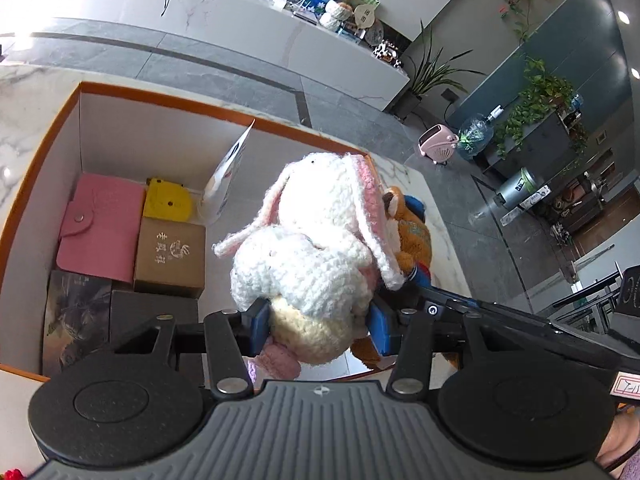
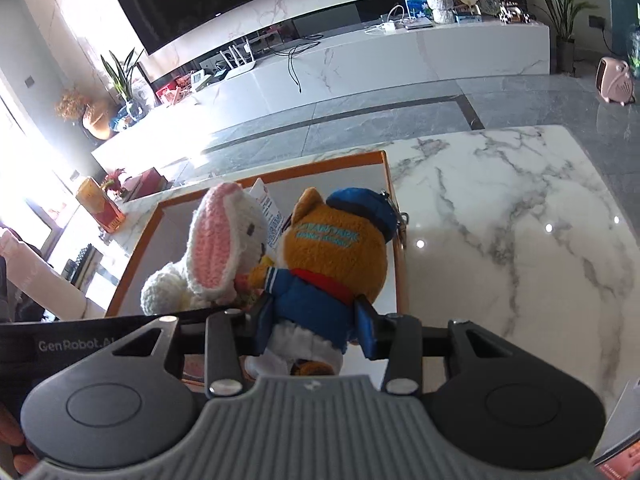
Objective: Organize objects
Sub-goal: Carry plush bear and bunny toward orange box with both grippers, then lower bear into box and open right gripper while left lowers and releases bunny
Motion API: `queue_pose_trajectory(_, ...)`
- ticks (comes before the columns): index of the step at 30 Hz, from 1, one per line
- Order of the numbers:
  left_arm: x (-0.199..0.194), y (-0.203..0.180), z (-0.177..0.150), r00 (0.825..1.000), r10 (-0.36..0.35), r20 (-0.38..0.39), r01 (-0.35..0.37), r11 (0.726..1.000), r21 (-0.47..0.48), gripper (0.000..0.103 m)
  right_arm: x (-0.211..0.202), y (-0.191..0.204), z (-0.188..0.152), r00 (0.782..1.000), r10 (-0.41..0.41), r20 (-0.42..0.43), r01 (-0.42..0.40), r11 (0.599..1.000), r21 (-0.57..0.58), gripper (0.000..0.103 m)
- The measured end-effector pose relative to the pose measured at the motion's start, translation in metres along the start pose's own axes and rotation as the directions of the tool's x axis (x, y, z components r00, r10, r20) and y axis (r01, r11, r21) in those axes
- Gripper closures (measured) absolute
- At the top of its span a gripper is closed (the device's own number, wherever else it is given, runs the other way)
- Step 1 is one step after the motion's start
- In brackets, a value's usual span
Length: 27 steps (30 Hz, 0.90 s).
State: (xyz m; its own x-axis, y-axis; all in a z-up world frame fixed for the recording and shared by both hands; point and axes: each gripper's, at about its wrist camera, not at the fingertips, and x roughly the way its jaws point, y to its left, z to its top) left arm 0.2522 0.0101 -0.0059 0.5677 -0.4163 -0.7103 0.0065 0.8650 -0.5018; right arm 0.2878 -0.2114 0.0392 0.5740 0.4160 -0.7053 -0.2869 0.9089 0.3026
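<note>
My left gripper (image 1: 318,326) is shut on a white crocheted rabbit (image 1: 316,236) with pink-lined ears, held above the right part of an orange-rimmed white box (image 1: 168,98). My right gripper (image 2: 314,330) is shut on an orange plush cat (image 2: 332,256) in a blue cap and blue jacket, held beside the rabbit (image 2: 216,248) over the same box (image 2: 390,176). The two toys touch each other. The cat also shows in the left wrist view (image 1: 412,236) behind the rabbit.
Inside the box lie a pink wallet (image 1: 100,226), a yellow case (image 1: 168,200), a brown carton (image 1: 172,254), dark boxes (image 1: 152,312) and a leaning white card (image 1: 226,174). The box stands on a marble table (image 2: 508,216). A red-orange carton (image 2: 100,204) stands at the table's far left.
</note>
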Motion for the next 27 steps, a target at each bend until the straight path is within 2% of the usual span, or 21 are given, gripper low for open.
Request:
queue_pose_trajectory(4,0.009,0.005,-0.003,0.999,0.012,-0.034,-0.013,1.000,-0.011,0.046,0.011,0.001,-0.006,0.998,-0.059,-0.015,0.058,0.995,-0.076,0.059)
queue_pose_trajectory(12,0.022,0.019,-0.006,0.995,-0.022,-0.098,0.012,0.995,-0.101,0.044,0.023,-0.009,-0.013,0.998,-0.063,-0.026,0.061,0.996,-0.067,0.059)
queue_pose_trajectory(17,0.023,0.022,-0.002,0.995,-0.009,-0.100,-0.004,0.991,-0.134,0.043,0.027,-0.007,-0.013,0.997,-0.073,-0.019,0.071,0.993,-0.091,0.057)
queue_pose_trajectory(20,0.025,0.022,-0.002,0.995,0.017,-0.103,-0.030,0.991,-0.127,0.043,0.028,-0.004,-0.011,0.997,-0.075,-0.033,0.071,0.993,-0.096,0.056)
queue_pose_trajectory(27,0.031,0.020,-0.002,0.993,0.028,-0.119,-0.043,0.991,-0.124,0.042,0.024,-0.003,-0.015,0.996,-0.082,-0.025,0.079,0.993,-0.089,0.053)
